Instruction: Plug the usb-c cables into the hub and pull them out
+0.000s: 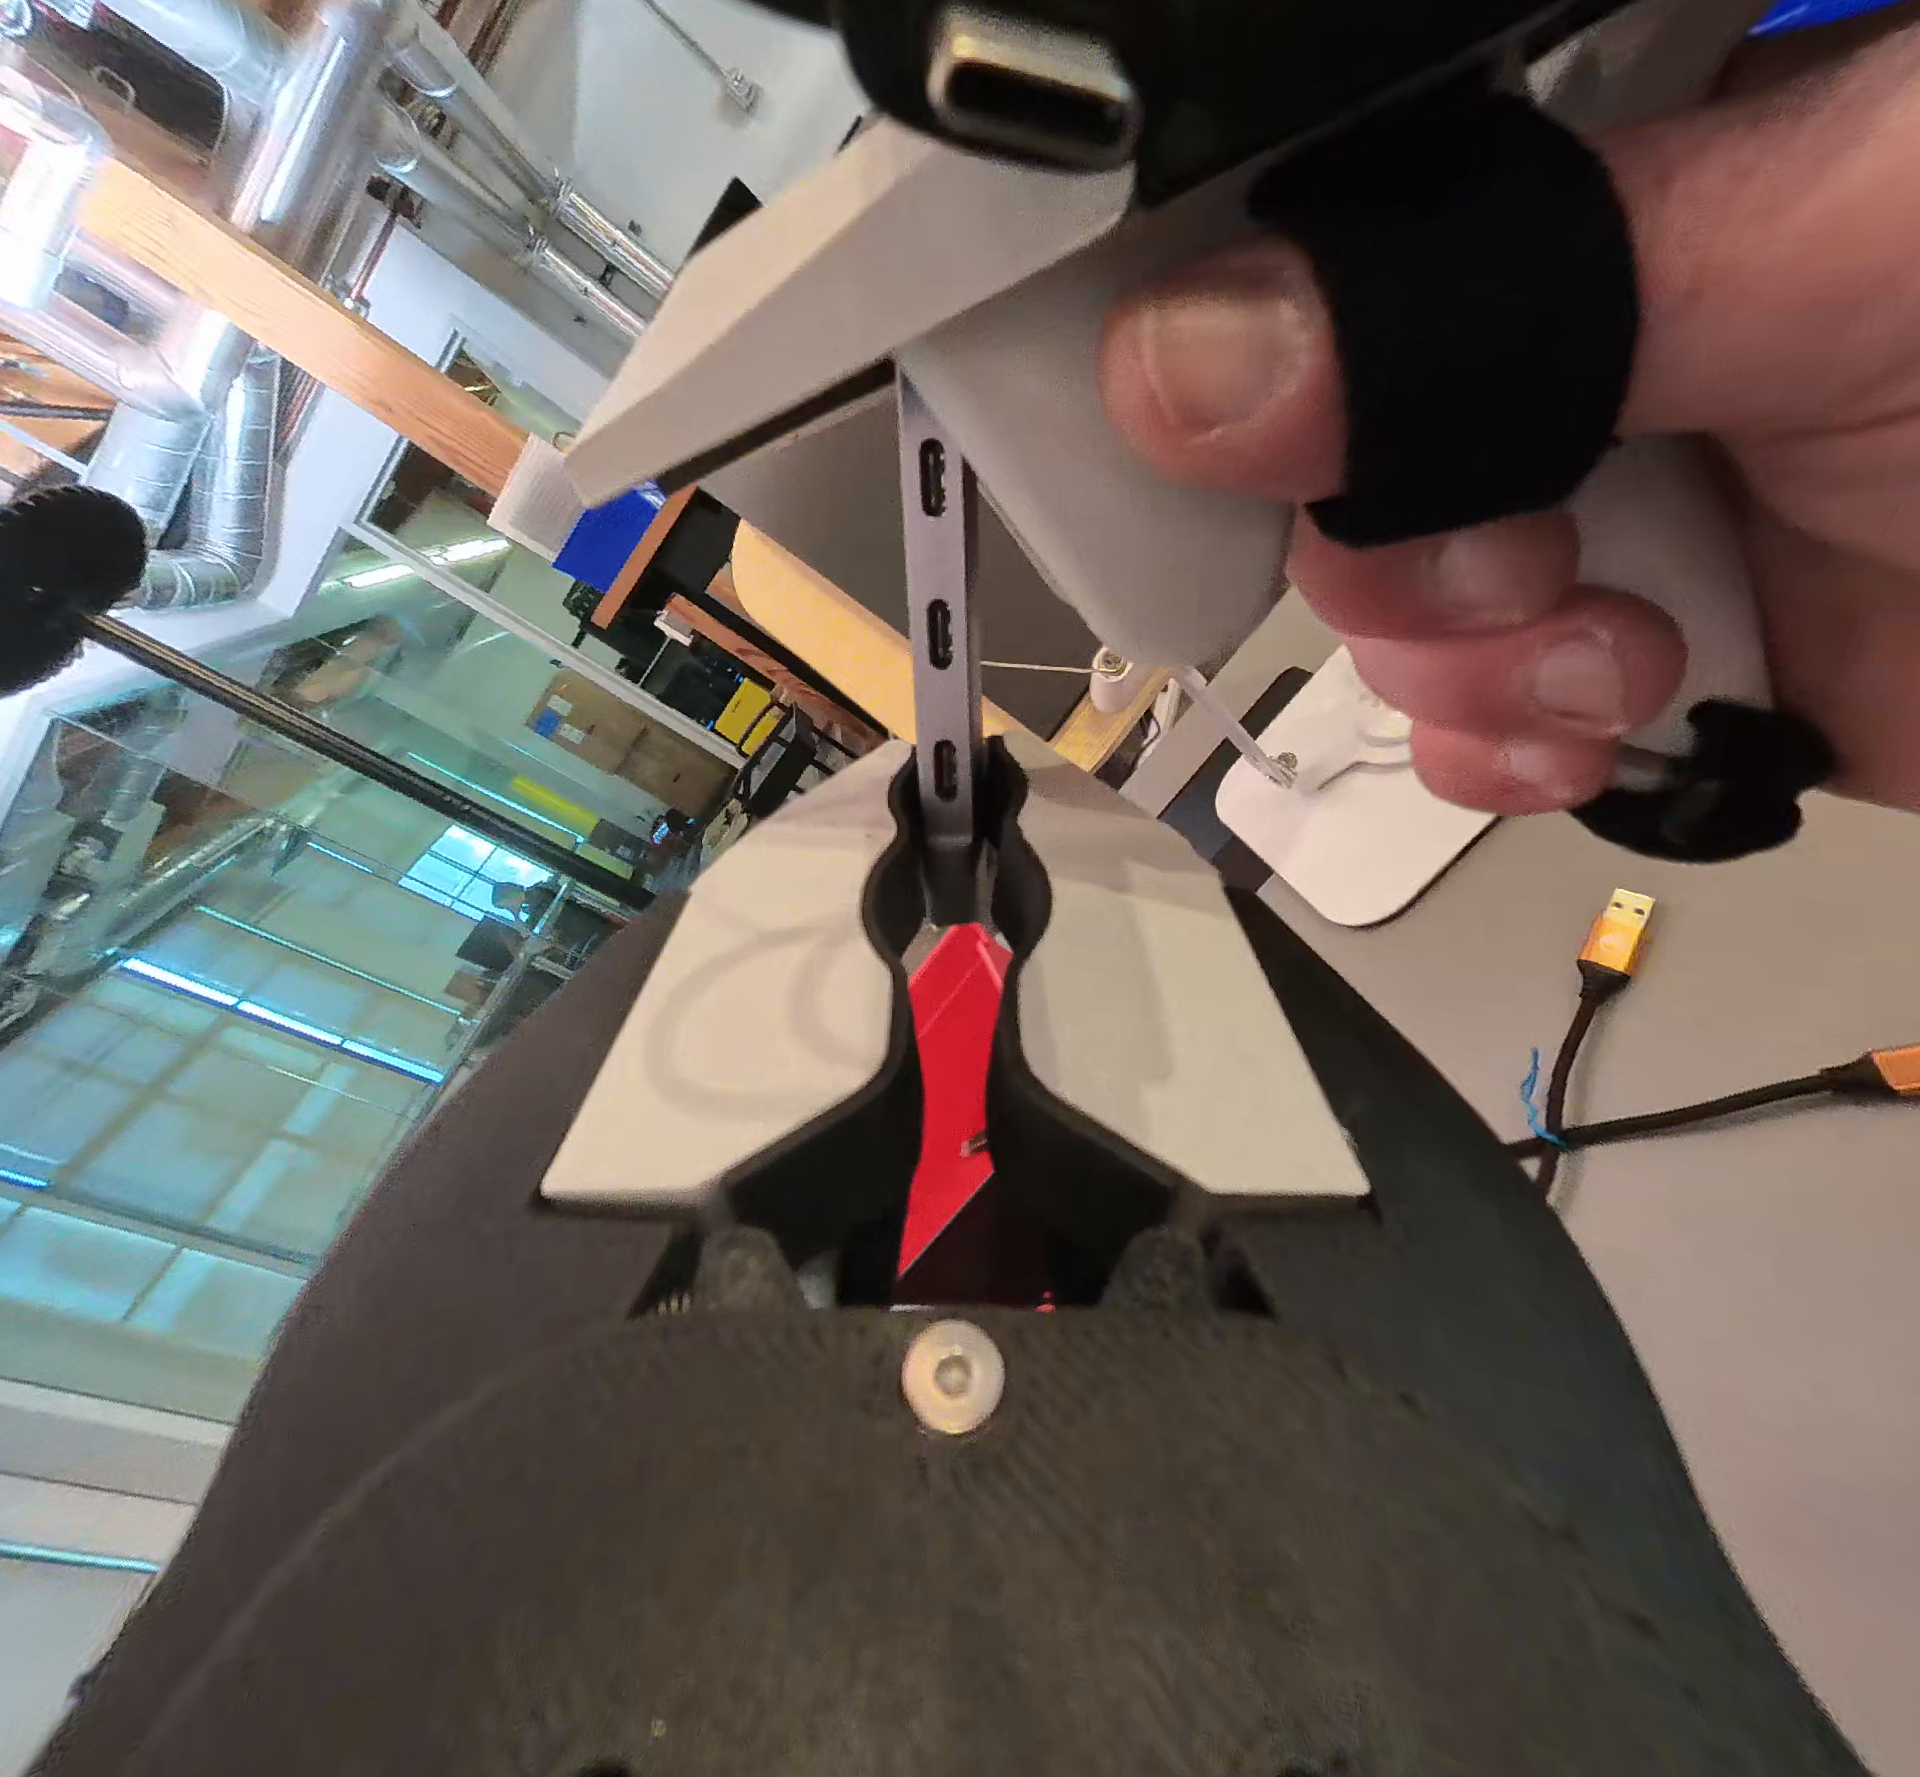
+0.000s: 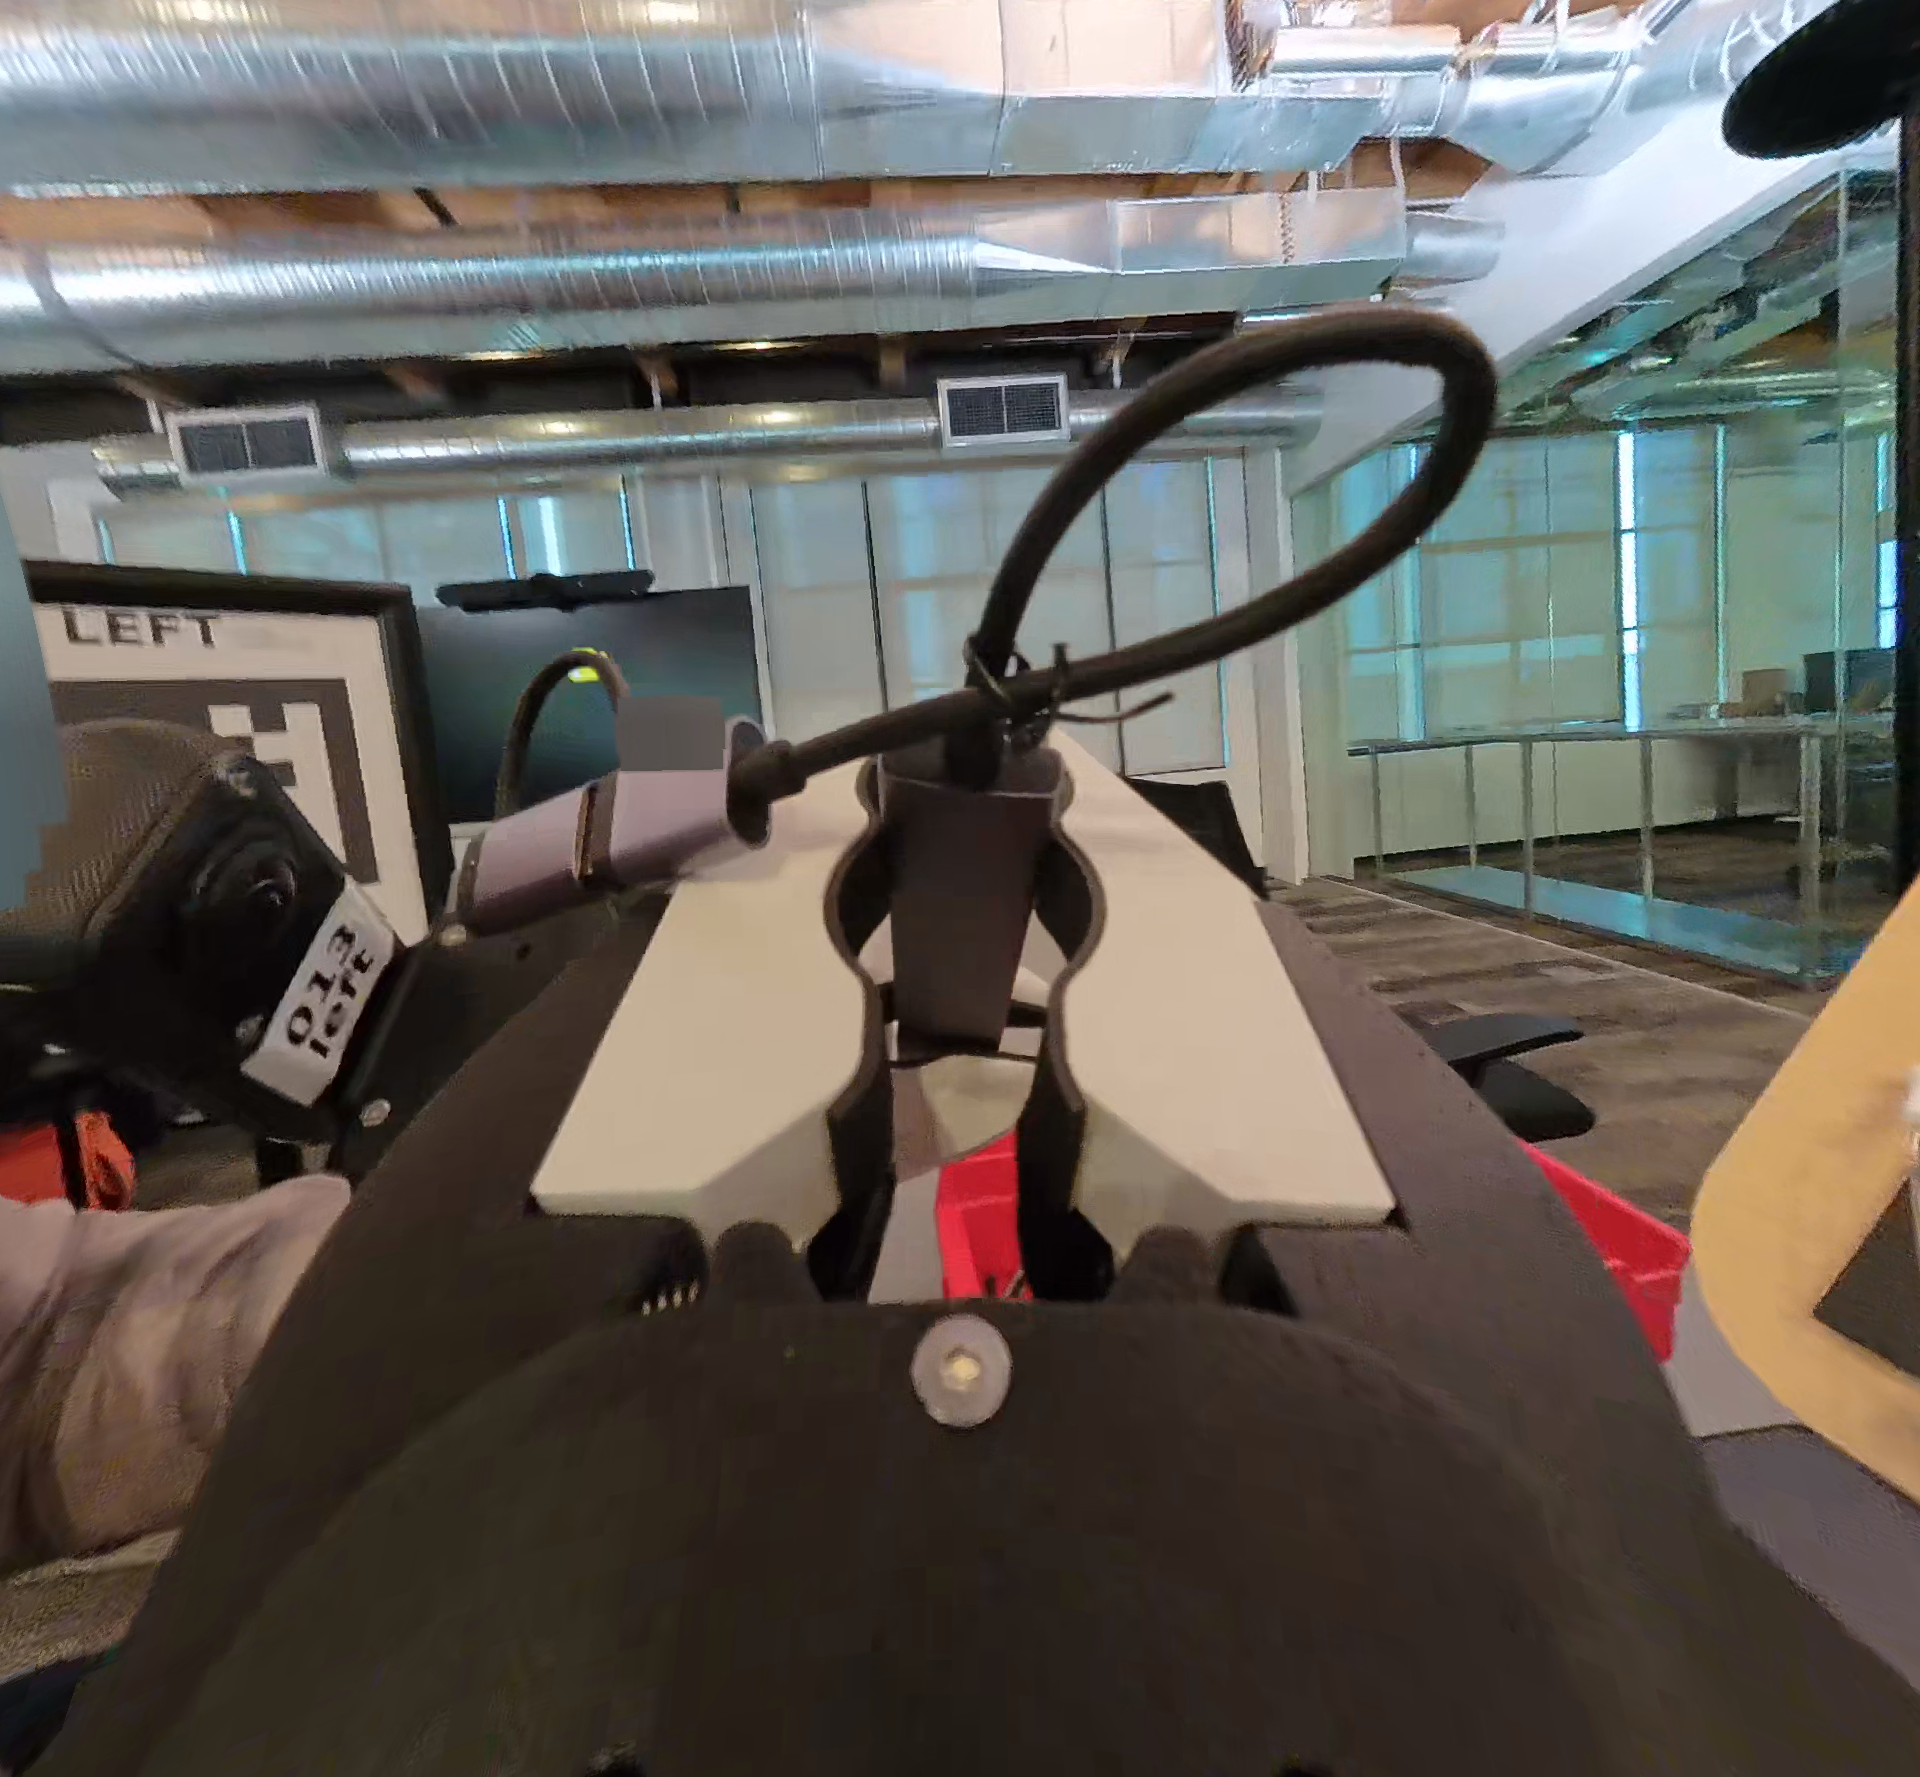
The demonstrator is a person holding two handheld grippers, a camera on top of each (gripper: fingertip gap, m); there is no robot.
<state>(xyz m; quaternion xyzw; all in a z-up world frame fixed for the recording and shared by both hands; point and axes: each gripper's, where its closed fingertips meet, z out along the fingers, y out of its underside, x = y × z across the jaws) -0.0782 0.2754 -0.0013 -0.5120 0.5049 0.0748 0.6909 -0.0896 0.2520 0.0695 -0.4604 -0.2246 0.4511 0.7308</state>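
Here the grey hub (image 1: 940,626) stands on edge between the fingers of the left gripper (image 1: 951,823), clamped near its lower end so that its narrow side with three small oval ports faces the left wrist camera; the jaws are drawn in close around it, touching both flat sides; in the right wrist view the same hub (image 2: 582,839) shows as a grey bar at the left, with its own black lead (image 2: 566,699) curving up behind it. The right gripper (image 2: 961,854) has its jaws narrowed onto the dark plug body of a usb-c cable (image 2: 1226,522), whose black cord loops up and back, bound with a thin tie; in the left wrist view that plug's metal tip (image 1: 1023,91) looms close above the hub, apart from the ports; a hand (image 1: 1558,480) in a black fingerless glove grips the right gripper's pale handle. Beyond, on the grey table (image 1: 1714,1364), lies a black cable with orange plugs (image 1: 1610,938); a red bin (image 2: 1600,1239) sits below the right gripper.
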